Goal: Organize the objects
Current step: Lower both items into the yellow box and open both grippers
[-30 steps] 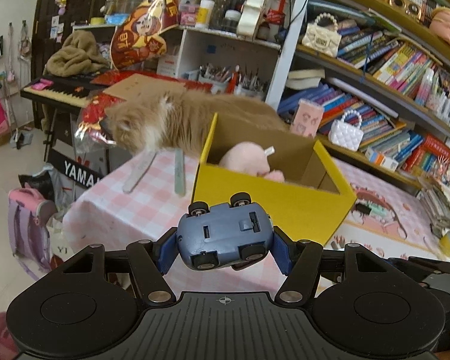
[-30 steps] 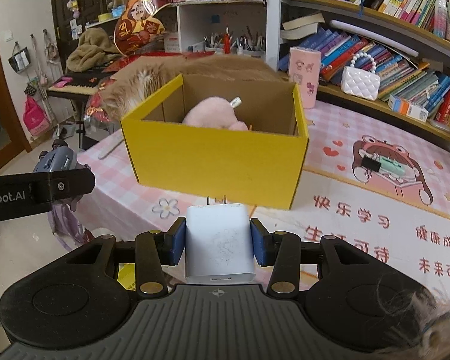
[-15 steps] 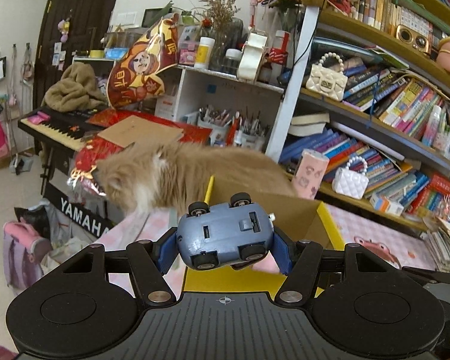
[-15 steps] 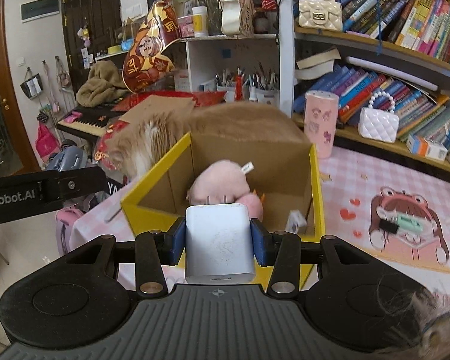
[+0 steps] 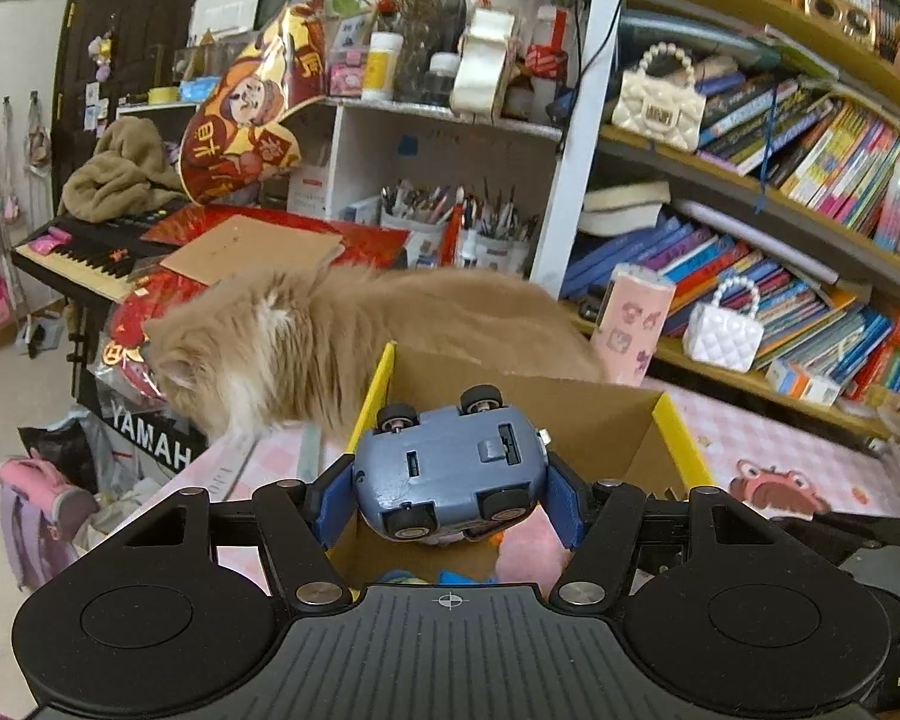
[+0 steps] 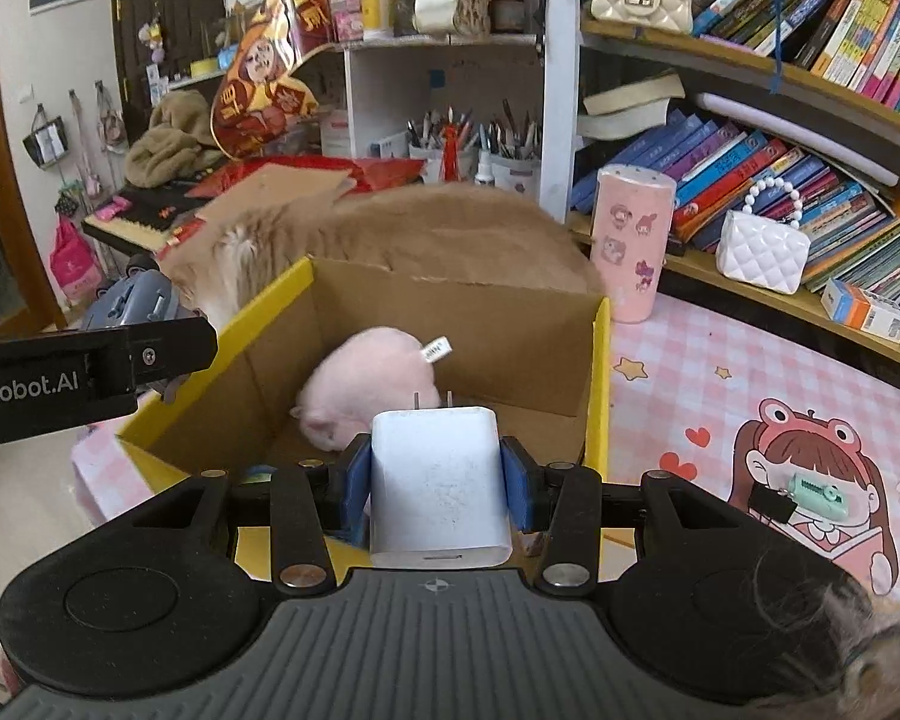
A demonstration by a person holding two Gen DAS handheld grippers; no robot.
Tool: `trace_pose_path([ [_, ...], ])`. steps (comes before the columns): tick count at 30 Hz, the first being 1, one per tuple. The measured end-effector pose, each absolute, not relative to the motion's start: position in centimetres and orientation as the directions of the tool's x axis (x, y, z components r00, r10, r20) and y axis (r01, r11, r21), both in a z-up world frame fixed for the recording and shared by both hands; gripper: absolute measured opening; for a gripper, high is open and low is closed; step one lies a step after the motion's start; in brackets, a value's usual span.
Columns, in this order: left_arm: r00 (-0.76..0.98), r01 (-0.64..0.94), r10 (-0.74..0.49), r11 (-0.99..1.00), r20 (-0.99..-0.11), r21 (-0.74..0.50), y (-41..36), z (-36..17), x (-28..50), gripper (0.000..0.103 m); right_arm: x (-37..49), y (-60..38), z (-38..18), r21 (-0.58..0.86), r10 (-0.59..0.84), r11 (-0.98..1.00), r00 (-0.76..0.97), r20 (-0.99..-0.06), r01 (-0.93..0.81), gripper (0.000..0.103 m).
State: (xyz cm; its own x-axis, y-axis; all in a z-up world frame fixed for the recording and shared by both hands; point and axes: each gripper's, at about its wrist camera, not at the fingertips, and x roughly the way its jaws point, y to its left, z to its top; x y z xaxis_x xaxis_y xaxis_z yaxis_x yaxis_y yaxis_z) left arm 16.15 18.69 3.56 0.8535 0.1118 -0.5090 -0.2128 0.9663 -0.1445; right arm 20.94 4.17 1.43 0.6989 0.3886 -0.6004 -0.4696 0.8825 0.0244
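Gripping a small blue-grey plastic toy car [image 5: 450,471] belly-up between the blue pads of our left gripper [image 5: 447,495], we hold it just above the open top of the yellow cardboard box with the brown inside [image 5: 678,438], its four black wheels pointing up and away from us. Our right gripper [image 6: 437,489] is clamped on a white square wall charger [image 6: 438,486], two metal prongs pointing forward, and sits over the near wall of that box [image 6: 597,396]. Ahead of the charger, down inside the box, lies a soft pink plush toy [image 6: 369,387] with a small white tag. To the left of our right gripper the left one [image 6: 144,336] reaches in over the box corner. Just beyond the far wall a fluffy ginger cat [image 5: 306,348] stands on the pink checked tablecloth [image 6: 714,372], and behind it rises the crowded bookshelf [image 5: 810,192].
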Motion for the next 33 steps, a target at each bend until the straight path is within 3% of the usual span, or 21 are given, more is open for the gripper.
trace_pose_path([
  [21, 0.752, -0.196, 0.117, 0.979, -0.649, -0.051, 16.9, -0.9, 21.4, 0.065, 25.5, 5.4, -2.3, -0.094, 0.354, 0.827, 0.642, -0.68, -0.555, 0.041],
  [24, 0.769, -0.195, 0.113, 0.979, -0.63, -0.063, 16.9, -0.5, 21.0, 0.074, 25.5, 5.3, -2.0, -0.092, 0.357, 0.83, 0.65, -0.671, -0.55, 0.043],
  [33, 0.843, -0.172, 0.106, 0.982, -0.528, -0.078, 16.7, 2.8, 18.5, 0.08, 23.3, 3.3, 1.3, -0.054, 0.369, 0.874, 0.734, -0.57, -0.483, 0.044],
])
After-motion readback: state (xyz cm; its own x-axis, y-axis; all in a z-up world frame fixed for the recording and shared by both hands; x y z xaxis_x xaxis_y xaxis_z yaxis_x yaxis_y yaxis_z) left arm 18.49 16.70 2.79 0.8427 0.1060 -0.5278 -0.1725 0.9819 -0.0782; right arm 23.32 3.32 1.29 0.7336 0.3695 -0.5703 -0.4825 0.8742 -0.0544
